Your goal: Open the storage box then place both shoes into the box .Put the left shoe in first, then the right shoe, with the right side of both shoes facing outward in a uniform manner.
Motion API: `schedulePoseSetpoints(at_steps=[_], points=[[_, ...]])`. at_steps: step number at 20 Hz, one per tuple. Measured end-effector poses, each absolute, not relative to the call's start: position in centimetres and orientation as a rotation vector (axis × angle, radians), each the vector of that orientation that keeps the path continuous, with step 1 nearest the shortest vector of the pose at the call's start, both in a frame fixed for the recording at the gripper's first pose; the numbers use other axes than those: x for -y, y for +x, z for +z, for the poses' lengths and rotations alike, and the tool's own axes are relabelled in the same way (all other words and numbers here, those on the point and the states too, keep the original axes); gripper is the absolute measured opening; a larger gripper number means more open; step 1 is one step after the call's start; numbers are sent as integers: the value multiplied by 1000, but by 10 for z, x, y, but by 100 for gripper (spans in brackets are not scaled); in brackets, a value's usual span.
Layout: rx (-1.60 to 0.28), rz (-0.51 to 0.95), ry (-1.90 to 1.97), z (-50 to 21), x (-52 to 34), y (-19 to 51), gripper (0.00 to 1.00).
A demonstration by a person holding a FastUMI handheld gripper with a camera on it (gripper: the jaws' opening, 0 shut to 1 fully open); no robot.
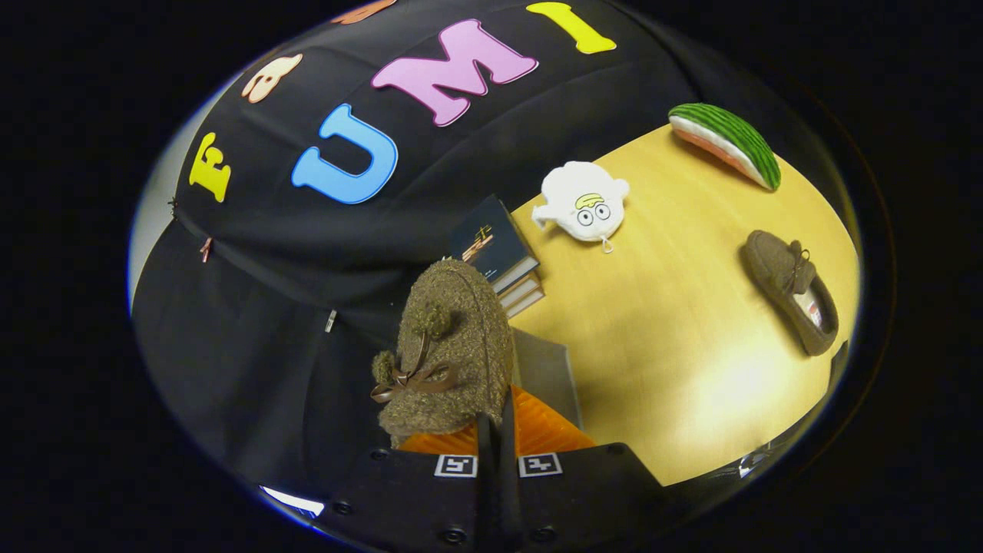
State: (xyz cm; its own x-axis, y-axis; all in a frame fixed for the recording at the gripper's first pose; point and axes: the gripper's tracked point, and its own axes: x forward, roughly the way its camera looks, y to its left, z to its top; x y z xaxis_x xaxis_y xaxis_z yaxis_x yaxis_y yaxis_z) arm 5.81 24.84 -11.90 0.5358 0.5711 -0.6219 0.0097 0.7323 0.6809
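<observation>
Now the gripper (495, 430) pinches a brown shoe (449, 346), fingers pressed together on it; the other shoe (791, 288) lies on the table (676, 361).

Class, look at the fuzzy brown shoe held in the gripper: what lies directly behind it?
Behind the held shoe sits a stack of books and a grey panel on the table. The shoe covers the books' near ends. The gripper is shut on it.

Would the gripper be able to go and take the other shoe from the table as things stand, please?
Probably not yet: the gripper is shut on one brown shoe. The other shoe lies apart on bare table.
</observation>
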Motion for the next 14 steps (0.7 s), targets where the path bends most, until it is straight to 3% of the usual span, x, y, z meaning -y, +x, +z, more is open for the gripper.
schedulePoseSetpoints(at_steps=[14], points=[[-1102,370,616,-185,-370,36,5]])
